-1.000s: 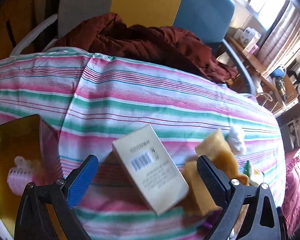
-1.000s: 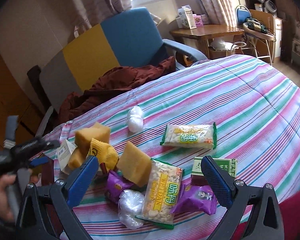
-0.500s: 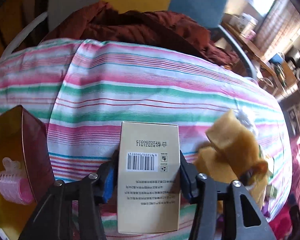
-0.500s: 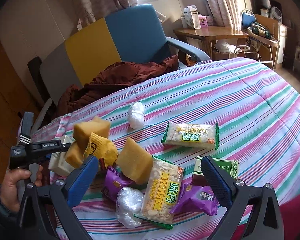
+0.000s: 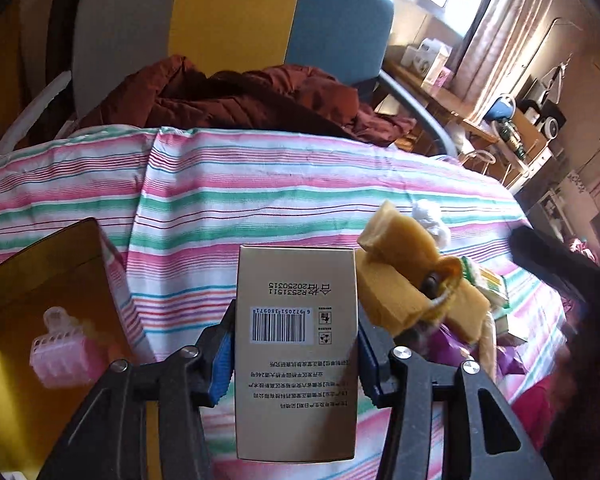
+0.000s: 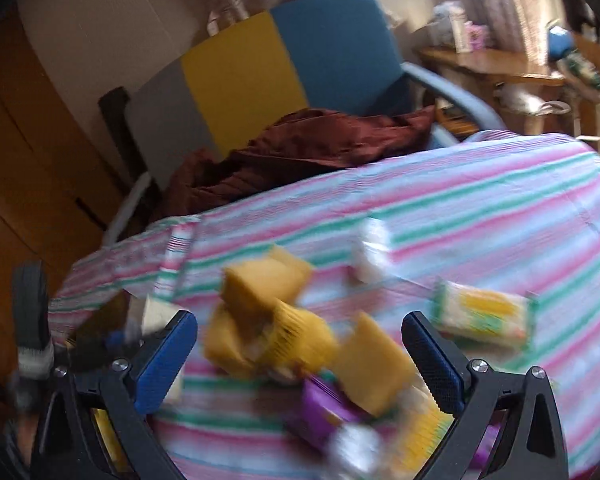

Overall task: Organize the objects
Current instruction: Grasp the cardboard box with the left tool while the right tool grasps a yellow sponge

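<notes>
My left gripper is shut on a beige cardboard box with a barcode, its blue pads pressing both long sides, above the striped bedcover. Yellow sponge blocks lie just right of the box. In the blurred right wrist view my right gripper is open above the pile of yellow sponges, a purple packet and a green-and-yellow snack packet; nothing is between its fingers. The left gripper and the beige box show at that view's left edge.
An amber translucent bin at lower left holds a pink hair roller. A white wad lies beyond the sponges. A maroon garment is heaped on a grey, yellow and blue chair behind the bed. A cluttered desk stands at the right.
My left gripper closed on the beige box, squared it between the pads and lifted it slightly. My right gripper swung left over the pile, and its view is now blurred.
</notes>
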